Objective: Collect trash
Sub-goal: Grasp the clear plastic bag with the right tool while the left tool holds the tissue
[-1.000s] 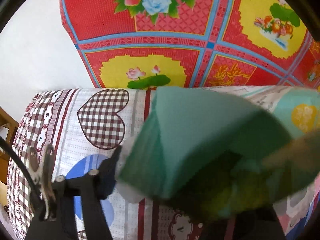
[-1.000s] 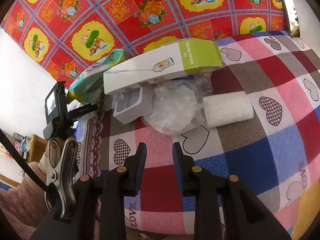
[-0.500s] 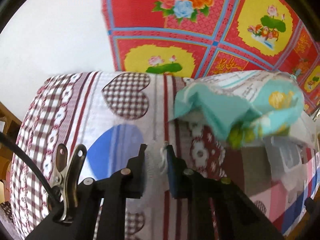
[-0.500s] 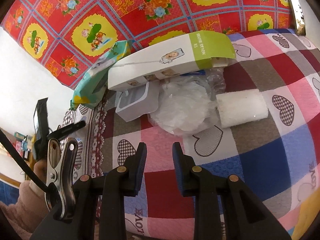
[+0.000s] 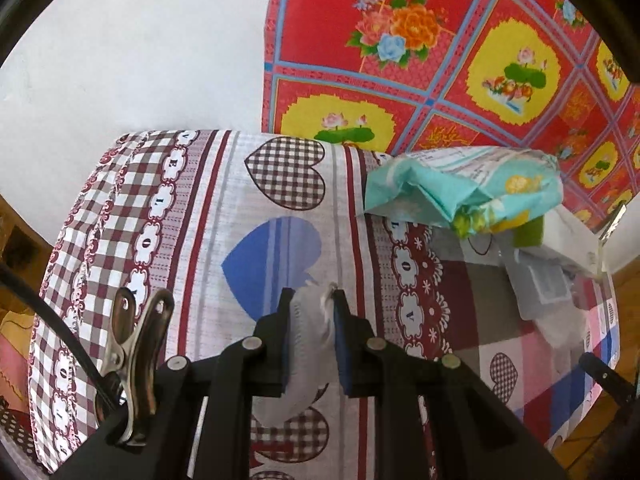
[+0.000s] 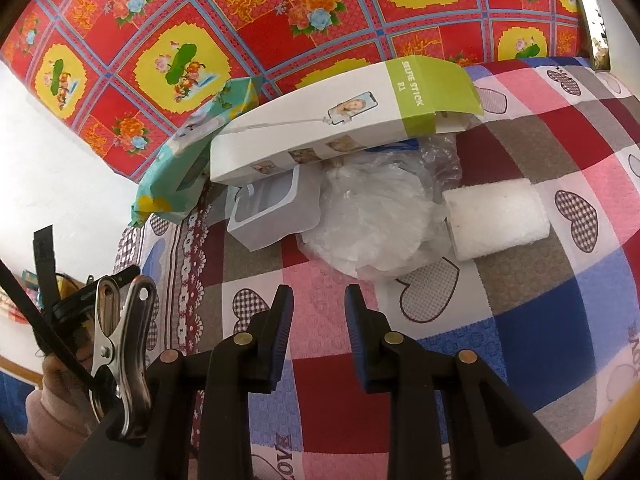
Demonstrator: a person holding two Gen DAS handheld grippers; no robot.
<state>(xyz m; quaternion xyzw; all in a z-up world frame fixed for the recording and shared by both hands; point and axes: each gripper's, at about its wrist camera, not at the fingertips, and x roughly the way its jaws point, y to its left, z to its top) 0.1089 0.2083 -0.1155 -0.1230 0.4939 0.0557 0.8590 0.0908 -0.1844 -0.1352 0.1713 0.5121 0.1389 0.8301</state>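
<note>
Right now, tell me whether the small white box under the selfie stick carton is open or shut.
Open. The small white box lies tipped with its hollow inside facing the camera, no lid covering it, beneath the selfie stick carton.

One selfie-stick box (image 6: 344,120), one teal wrapper (image 6: 180,168), one white tray (image 6: 272,212), one plastic bag (image 6: 372,220), one foam block (image 6: 496,220), one tissue wad (image 5: 312,344).
</note>
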